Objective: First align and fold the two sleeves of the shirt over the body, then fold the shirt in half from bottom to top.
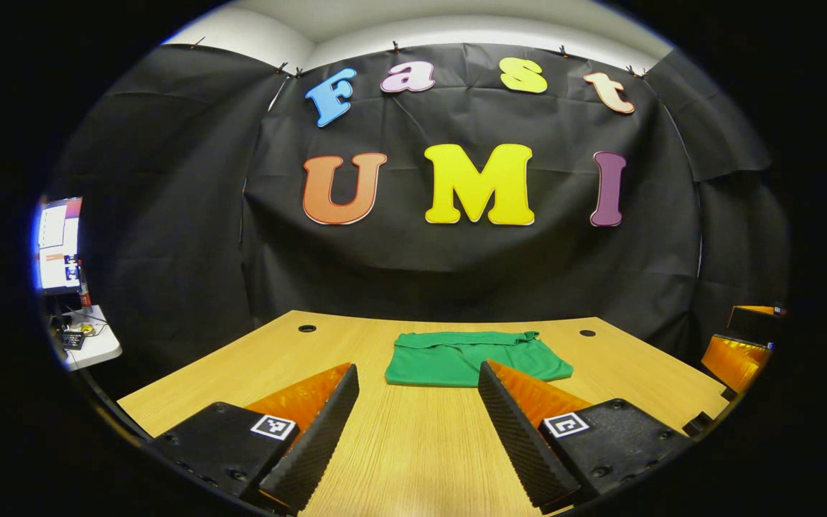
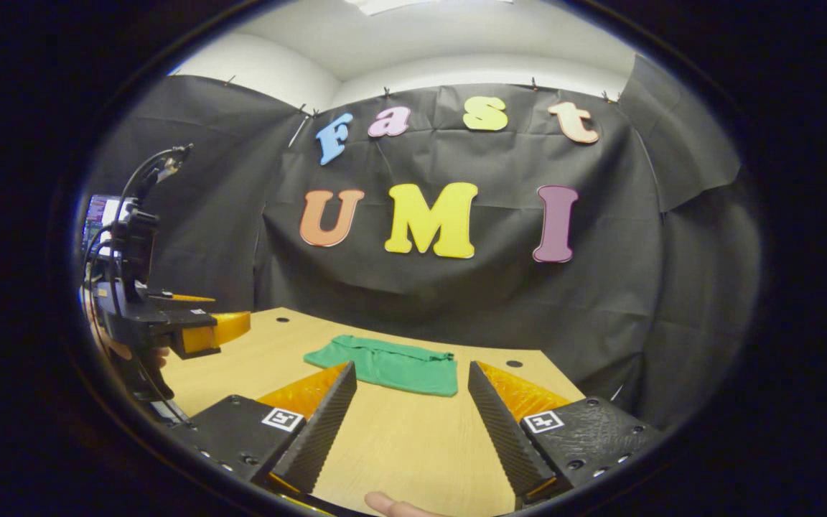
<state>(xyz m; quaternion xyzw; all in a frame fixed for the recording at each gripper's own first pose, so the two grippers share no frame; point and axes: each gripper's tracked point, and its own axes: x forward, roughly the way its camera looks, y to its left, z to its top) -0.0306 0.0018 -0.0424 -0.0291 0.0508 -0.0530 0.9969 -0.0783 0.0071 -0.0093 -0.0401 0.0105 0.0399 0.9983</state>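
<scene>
Both grippers' jaws spread wide, holding nothing; green shirt [image 1: 471, 357] lies folded flat on table [image 1: 413, 459].

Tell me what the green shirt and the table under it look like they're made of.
The green shirt looks like soft matte knit fabric, probably cotton or a blend: it lies limp, with folds and rumpled edges. The table looks like light wood-grain laminate or veneer: fine parallel grain lines and a smooth, slightly shiny top; which of the two is unclear.

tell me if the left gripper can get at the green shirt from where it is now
Probably yes. The left gripper is open and aimed at the folded green shirt, with only bare table between them. The right gripper is off to the side, not across that path.
</scene>
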